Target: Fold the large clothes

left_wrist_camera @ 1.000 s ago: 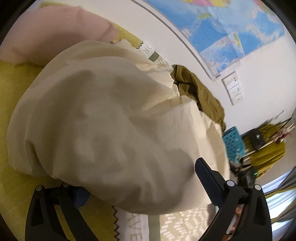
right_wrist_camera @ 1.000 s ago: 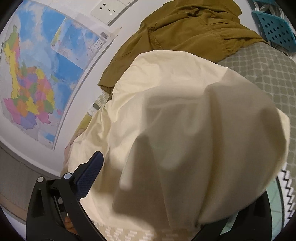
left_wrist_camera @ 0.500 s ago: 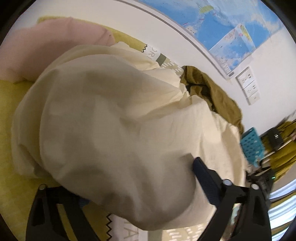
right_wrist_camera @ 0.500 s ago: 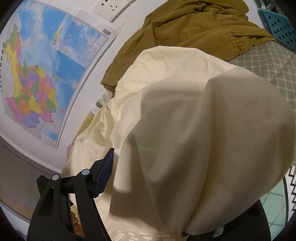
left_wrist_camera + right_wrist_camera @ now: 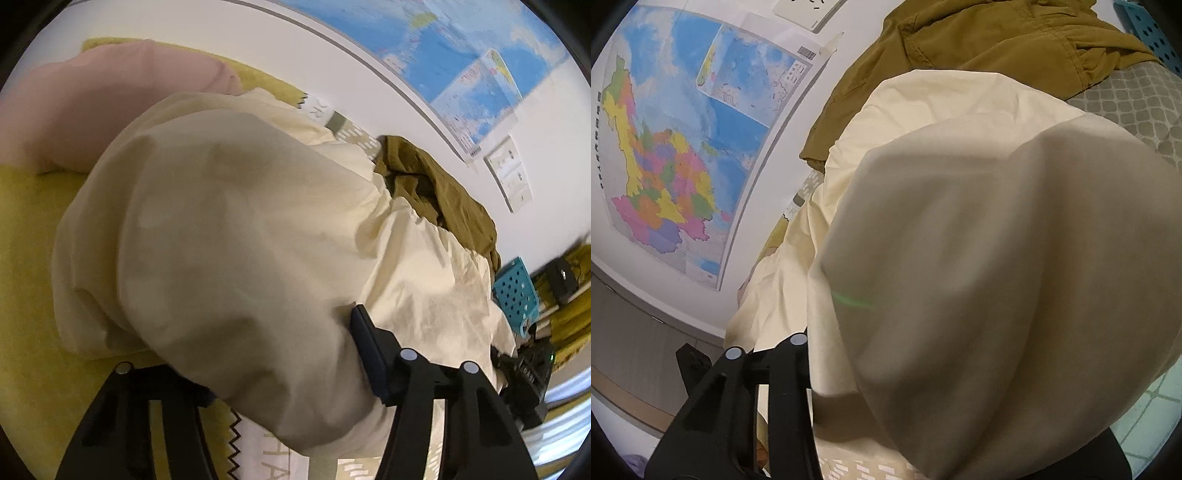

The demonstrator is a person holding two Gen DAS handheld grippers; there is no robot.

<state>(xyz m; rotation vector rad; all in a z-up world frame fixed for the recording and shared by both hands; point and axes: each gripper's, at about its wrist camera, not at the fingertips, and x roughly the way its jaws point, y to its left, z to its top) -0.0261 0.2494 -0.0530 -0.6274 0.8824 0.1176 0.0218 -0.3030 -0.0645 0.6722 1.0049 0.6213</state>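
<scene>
- You are closing the left gripper (image 5: 284, 373) on a bunched fold of the cream garment (image 5: 236, 236). Its jaws have just been closing with the cloth between them. The inner finger (image 5: 369, 350) is pressing against the fabric; the outer finger is hidden under the fold, so you cannot tell yet whether the grip is complete.
- You are closing the right gripper (image 5: 912, 398) in the same way. Its jaws have just been closing around a second puffed fold of the same garment. Only the finger on the left of the view (image 5: 790, 369) is showing; the other is buried beneath the cloth, so a full clamp cannot be confirmed.
- The cream garment is lying on the bed (image 5: 26, 229), heaped and billowing over both grippers, well short of a flat fold. Judge the task as being at an early stage: you are taking hold for a lift or spread.
- Finish closing both grippers before you raise either one. Thin cloth of this kind is likely to slip out of a half-closed grip.
- Aim to be gripping an edge or seam, not the middle of a puff, so the garment hangs straight when lifted.
- Keep both grippers level with each other while lifting, so the fabric is not twisting.
- The olive garment (image 5: 997, 48) is lying just beyond the cream one, touching its far edge. Watch that you are not dragging it along.
- The pink pillow (image 5: 92, 107) is sitting beside the heap at the head of the bed. Spread the cloth away from it.
</scene>
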